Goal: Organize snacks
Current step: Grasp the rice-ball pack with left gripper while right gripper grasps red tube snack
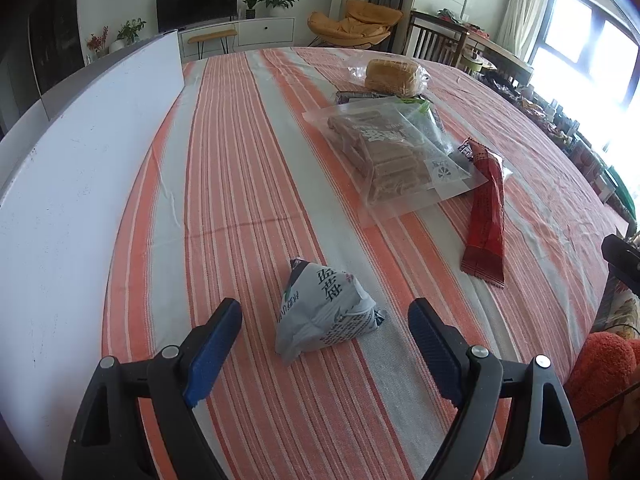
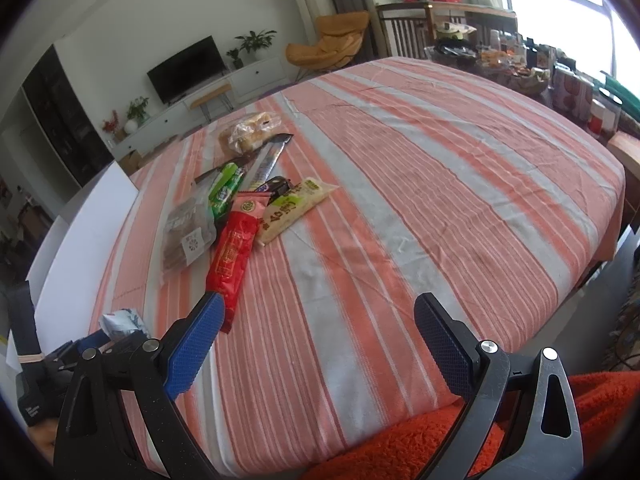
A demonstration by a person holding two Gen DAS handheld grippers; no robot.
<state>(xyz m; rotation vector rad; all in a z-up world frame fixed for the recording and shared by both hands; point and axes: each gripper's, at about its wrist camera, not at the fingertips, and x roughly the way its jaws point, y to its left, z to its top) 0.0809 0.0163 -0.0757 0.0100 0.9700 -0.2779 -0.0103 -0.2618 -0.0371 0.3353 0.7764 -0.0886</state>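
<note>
Grey-white triangular snack pouch (image 1: 326,312) w/ blue print sits on the striped counter (image 1: 248,168) right between the left claw (image 1: 324,320) fingers, slightly ahead of the pads, touching neither. Left claw is spread wide, holding nothing. Judgement: step in hand is picking up this pouch. To do it well: push fwd a bit so the pads bracket the pouch's fat middle, not the crimped corner; keep low, close gently since it's soft and puffy, could squirt out or crush.

Ahead and right of left claw: long red packet (image 1: 484,216), its far end lying just beside a clear zip bag of brown biscuits (image 1: 392,156). Further ahead, bagged bread (image 1: 394,76).

Right claw (image 2: 316,340) also wide apart and empty, hovering over bare cloth near the counter edge. Ahead-left of it: same red packet (image 2: 234,248), pale yellow-green packet (image 2: 294,208), green packet (image 2: 226,192), long silver packet (image 2: 266,164). Pile is loosely overlapped, so most sorting looks undone.
</note>
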